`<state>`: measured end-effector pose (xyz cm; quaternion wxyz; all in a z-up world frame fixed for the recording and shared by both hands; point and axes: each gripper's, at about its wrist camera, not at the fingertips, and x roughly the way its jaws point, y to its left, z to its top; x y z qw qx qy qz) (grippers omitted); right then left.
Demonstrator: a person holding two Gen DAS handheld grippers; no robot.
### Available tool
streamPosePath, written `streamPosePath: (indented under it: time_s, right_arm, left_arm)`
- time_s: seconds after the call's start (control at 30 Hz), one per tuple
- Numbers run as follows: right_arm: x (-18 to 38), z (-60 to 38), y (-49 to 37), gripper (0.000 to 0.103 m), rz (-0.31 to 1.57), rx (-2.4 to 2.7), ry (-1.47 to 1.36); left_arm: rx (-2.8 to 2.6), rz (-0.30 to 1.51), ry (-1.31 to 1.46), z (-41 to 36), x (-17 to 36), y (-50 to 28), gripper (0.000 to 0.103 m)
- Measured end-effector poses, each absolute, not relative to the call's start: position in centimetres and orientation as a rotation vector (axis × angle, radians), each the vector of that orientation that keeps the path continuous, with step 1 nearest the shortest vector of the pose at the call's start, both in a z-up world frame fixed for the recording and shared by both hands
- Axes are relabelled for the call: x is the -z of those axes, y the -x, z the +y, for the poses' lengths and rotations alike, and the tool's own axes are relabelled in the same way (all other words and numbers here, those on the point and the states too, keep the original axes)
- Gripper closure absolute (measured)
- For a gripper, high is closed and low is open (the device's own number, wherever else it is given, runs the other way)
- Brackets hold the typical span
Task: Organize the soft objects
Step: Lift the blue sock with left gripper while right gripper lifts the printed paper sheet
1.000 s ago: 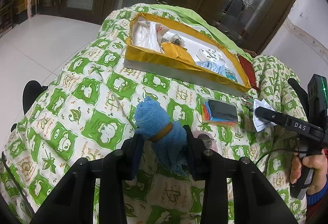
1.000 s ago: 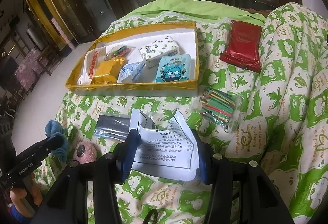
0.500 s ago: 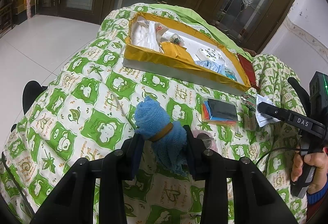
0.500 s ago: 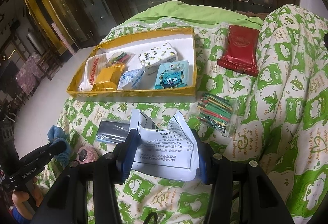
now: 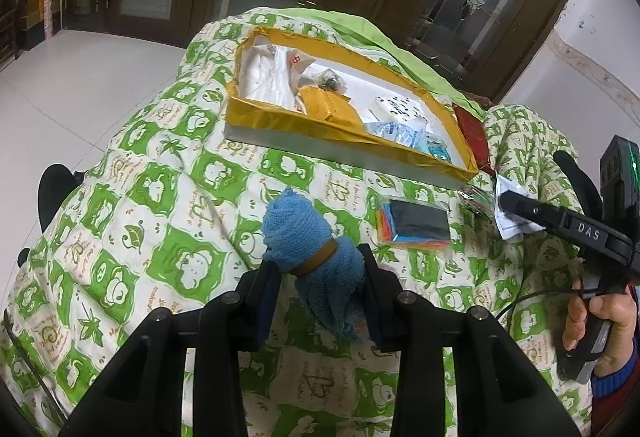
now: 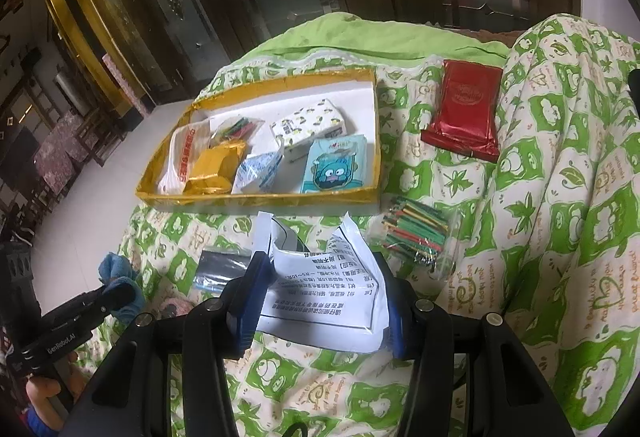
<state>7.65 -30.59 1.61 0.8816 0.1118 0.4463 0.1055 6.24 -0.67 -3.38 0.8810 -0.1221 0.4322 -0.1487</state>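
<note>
My left gripper (image 5: pixel 318 293) is shut on a rolled blue towel (image 5: pixel 310 249) bound by a brown band, held a little above the quilt. My right gripper (image 6: pixel 322 301) is shut on a white printed packet (image 6: pixel 326 289). Beyond both lies a yellow-rimmed box (image 5: pixel 280 123), also in the right wrist view (image 6: pixel 256 199), holding a white bag, a yellow pack and tissue packs. The right gripper (image 5: pixel 520 207) with its packet shows at the right of the left wrist view. The left gripper (image 6: pixel 116 295) and blue towel (image 6: pixel 116 269) show at lower left of the right wrist view.
A green-and-white quilt (image 5: pixel 140 197) covers the surface. On it lie a dark packet with coloured sheets (image 5: pixel 416 227), a bag of coloured sticks (image 6: pixel 416 237), a red foil pack (image 6: pixel 466 109) and a pink round object (image 6: pixel 176 307). White floor lies to the left.
The right gripper with its packet has shifted slightly toward the box. The left gripper and towel have stayed put.
</note>
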Motion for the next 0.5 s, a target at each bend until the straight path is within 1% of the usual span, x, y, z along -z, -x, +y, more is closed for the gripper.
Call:
streamPosePath:
  time_s: [0.2, 0.5]
  right_arm:
    - [-2.4, -31.1, -8.7, 0.049, 0.935, -0.229, -0.259]
    - [-3.2, -30.9, -10.7, 0.049, 0.972, -0.285, -0.301]
  left_arm:
    - [0.337, 0.915, 0.205, -1.7, 2.9, -6.9, 0.067]
    - [0.374, 0.895, 0.19, -2.6, 0.5, -9.6, 0.067]
